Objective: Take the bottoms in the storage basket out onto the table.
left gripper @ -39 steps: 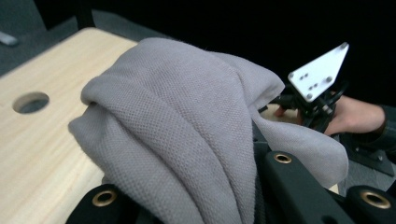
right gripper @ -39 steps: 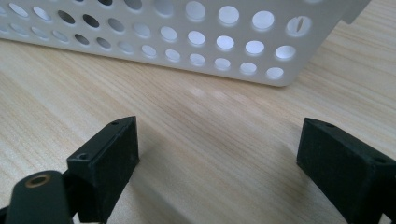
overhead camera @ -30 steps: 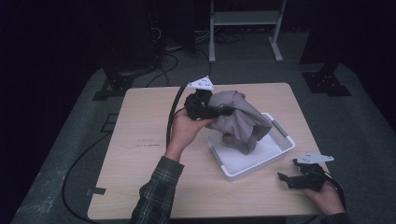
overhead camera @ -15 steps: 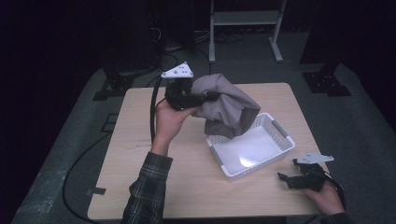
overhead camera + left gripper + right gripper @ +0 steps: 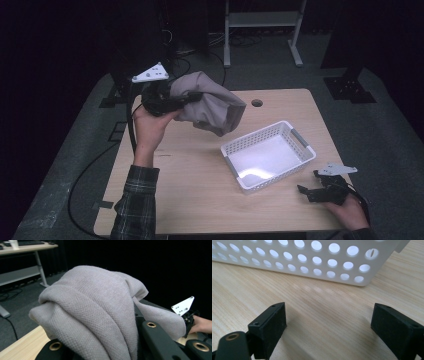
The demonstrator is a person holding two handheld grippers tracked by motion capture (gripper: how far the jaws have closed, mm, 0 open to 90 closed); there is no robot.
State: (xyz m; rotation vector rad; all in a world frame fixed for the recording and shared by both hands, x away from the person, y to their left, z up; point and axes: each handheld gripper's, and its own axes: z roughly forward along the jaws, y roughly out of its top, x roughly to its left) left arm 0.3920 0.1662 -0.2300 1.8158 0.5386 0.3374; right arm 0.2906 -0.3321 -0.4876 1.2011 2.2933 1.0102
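A grey knitted cloth (image 5: 215, 107) hangs bunched in the air over the table's back left part, clear of the white perforated basket (image 5: 255, 136). My left gripper (image 5: 192, 97) is shut on the cloth's upper fold. In the left gripper view the cloth (image 5: 95, 310) drapes over both black jaws and hides their tips. The basket stands right of centre with nothing in it. My right gripper (image 5: 305, 192) rests on the table near the front right corner. In the right gripper view it (image 5: 329, 320) stands open, its jaws wide apart facing the basket's wall (image 5: 312, 262).
The wooden table (image 5: 190, 190) has a round hole (image 5: 257, 103) near its back edge. A cable (image 5: 95, 170) trails off the left side to the floor. A metal stand (image 5: 260, 30) is behind the table. Dark floor surrounds it.
My left gripper has lifted the cloth out of the basket and carried it left and up. The basket now lies bare. The right gripper has stayed put.
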